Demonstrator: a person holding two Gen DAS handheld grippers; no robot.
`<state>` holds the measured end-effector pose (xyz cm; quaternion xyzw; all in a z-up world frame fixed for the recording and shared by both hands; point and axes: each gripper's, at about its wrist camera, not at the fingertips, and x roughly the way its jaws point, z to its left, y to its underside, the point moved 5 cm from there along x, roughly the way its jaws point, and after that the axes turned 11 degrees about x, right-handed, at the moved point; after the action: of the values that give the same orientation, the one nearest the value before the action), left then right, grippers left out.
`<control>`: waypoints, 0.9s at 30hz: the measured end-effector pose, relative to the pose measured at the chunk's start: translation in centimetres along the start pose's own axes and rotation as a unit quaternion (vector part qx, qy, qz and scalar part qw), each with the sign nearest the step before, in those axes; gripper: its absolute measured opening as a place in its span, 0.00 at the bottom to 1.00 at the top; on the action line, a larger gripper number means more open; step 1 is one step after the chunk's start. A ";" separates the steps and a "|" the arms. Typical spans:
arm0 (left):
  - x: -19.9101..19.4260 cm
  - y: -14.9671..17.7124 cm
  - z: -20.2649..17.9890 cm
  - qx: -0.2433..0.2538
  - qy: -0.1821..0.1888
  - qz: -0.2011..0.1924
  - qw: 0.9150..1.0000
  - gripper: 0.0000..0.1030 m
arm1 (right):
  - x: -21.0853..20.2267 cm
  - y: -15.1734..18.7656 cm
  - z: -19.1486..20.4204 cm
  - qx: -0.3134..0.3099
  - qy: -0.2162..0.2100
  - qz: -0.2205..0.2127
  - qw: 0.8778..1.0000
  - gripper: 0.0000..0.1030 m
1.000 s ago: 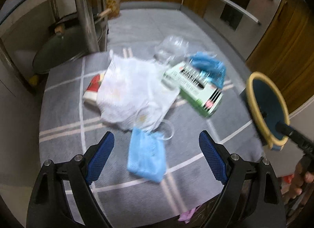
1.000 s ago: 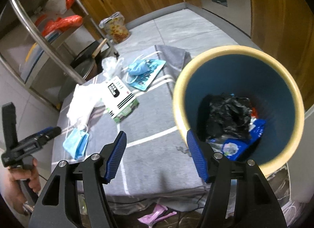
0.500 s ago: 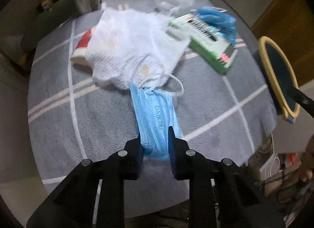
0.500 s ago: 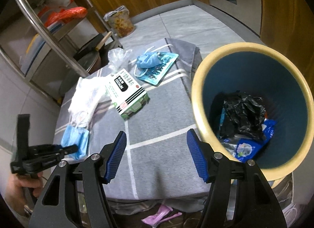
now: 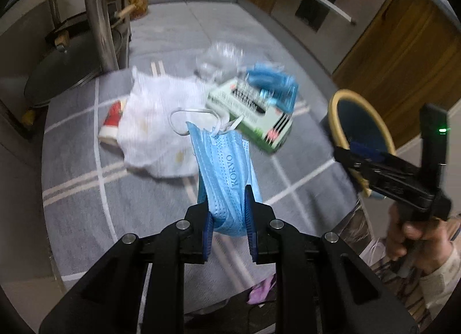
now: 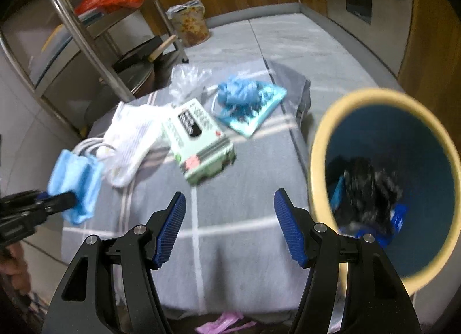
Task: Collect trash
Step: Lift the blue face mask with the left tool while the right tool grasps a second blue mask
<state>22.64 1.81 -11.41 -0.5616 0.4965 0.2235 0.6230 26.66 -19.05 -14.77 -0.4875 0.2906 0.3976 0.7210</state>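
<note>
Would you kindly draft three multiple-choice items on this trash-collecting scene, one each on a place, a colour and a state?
1. Where is the bin?
A. at the right edge of the grey cloth
B. on the metal shelf
C. under the white tissue

2. What colour is the bin's rim?
A. red
B. yellow
C. green

3. What is the state of the left tool?
A. wide open over the box
B. shut on nothing
C. shut on the blue face mask

Answers:
1 A, it stands past the grey cloth on the right.
2 B, a yellow band rings the dark blue inside.
3 C, the blue face mask is pinched between its pads and hangs clear of the cloth, while the right tool is open and empty.
</note>
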 end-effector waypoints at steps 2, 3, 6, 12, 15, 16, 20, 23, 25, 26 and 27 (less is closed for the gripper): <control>-0.7 -0.6 0.2 -0.004 -0.002 -0.013 1.000 0.18 | 0.7 -1.3 0.3 -0.008 0.004 -0.003 1.000 0.63; -0.9 -0.9 0.2 -0.005 -0.002 -0.017 1.000 0.18 | 1.2 -2.1 0.5 -0.014 0.007 -0.004 1.000 0.63; -1.1 -1.3 0.7 -0.011 -0.005 -0.024 1.000 0.18 | 2.5 -3.9 1.0 -0.029 0.015 -0.006 0.999 0.63; -1.2 -1.7 1.6 -0.023 -0.008 -0.031 0.999 0.18 | 5.8 -6.9 1.6 -0.038 0.029 -0.002 0.999 0.63; -1.3 -1.8 2.2 -0.028 -0.016 -0.037 0.999 0.18 | 7.4 -8.3 2.0 -0.047 0.043 -0.005 0.998 0.63; -1.4 -2.0 2.5 -0.030 -0.019 -0.039 0.999 0.18 | 7.7 -8.6 2.1 -0.048 0.047 -0.008 0.998 0.63; -1.4 -2.2 3.1 -0.040 -0.022 -0.042 0.998 0.18 | 9.3 -10.3 2.6 -0.059 0.060 -0.013 0.996 0.63; -1.4 -2.5 3.3 -0.042 -0.022 -0.043 0.998 0.18 | 11.1 -10.9 2.9 -0.079 0.078 -0.003 0.994 0.50; -1.5 -2.8 3.2 -0.041 -0.023 -0.045 0.998 0.18 | 11.7 -10.9 2.9 -0.090 0.090 0.004 0.992 0.36; -1.5 -2.9 3.1 -0.039 -0.022 -0.046 0.998 0.18 | 11.8 -10.9 2.9 -0.094 0.091 0.005 0.991 0.31; -1.5 -3.1 3.0 -0.039 -0.022 -0.048 0.998 0.18 | 11.6 -10.9 2.8 -0.095 0.090 0.004 0.991 0.21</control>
<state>25.68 4.18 -8.98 -0.6034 0.4464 0.2250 0.6213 42.09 -15.30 -17.98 -0.5863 0.3177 0.3807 0.6406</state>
